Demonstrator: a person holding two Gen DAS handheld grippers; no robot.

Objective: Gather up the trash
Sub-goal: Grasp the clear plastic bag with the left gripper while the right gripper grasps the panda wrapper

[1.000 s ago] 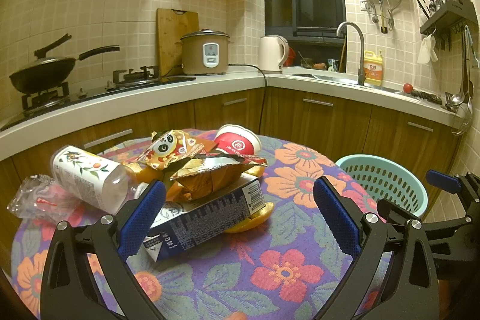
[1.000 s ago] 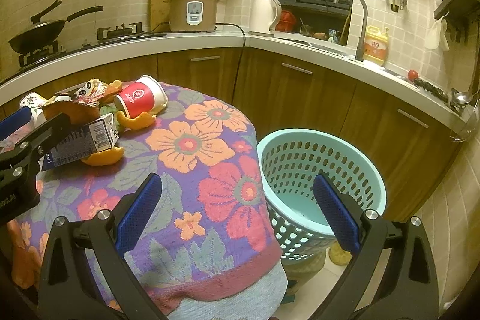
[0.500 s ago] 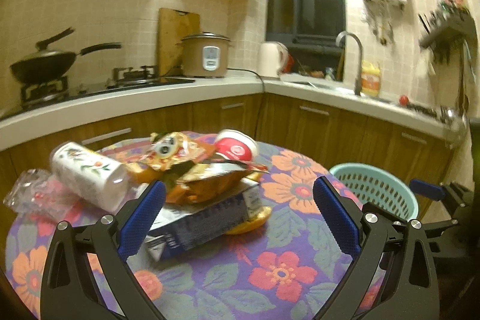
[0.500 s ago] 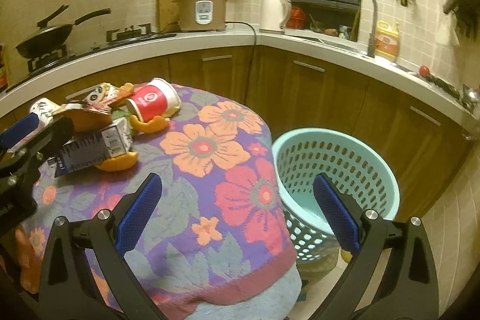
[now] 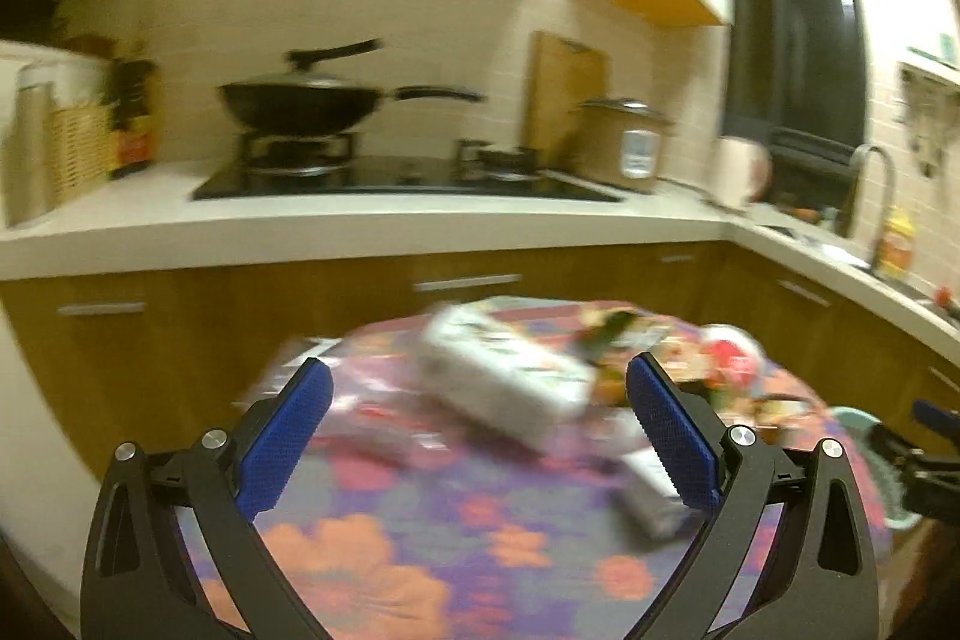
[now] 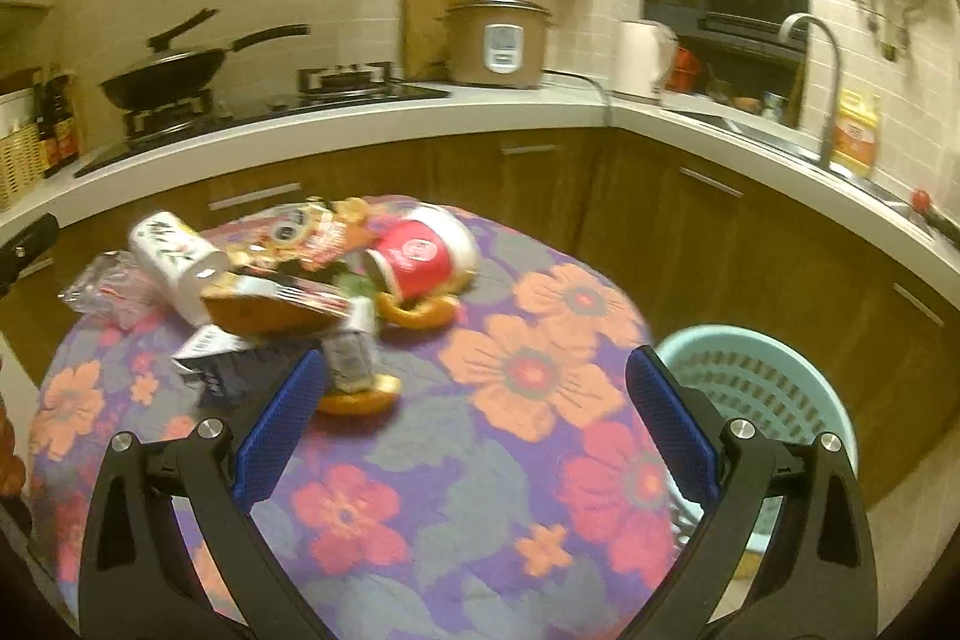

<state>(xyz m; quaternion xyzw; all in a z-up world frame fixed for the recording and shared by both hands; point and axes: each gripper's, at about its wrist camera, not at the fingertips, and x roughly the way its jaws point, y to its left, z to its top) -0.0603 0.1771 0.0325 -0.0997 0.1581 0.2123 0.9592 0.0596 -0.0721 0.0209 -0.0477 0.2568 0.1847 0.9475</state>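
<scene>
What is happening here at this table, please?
A person holds two grippers over a flowered table piled with trash: a red cup, a white bottle, wrappers and a carton. Both the left gripper and the right gripper are open and empty. The basket waits beside the table.

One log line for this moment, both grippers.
left gripper: open, empty | right gripper: open, empty | trash pile: on table | basket: beside table
</scene>
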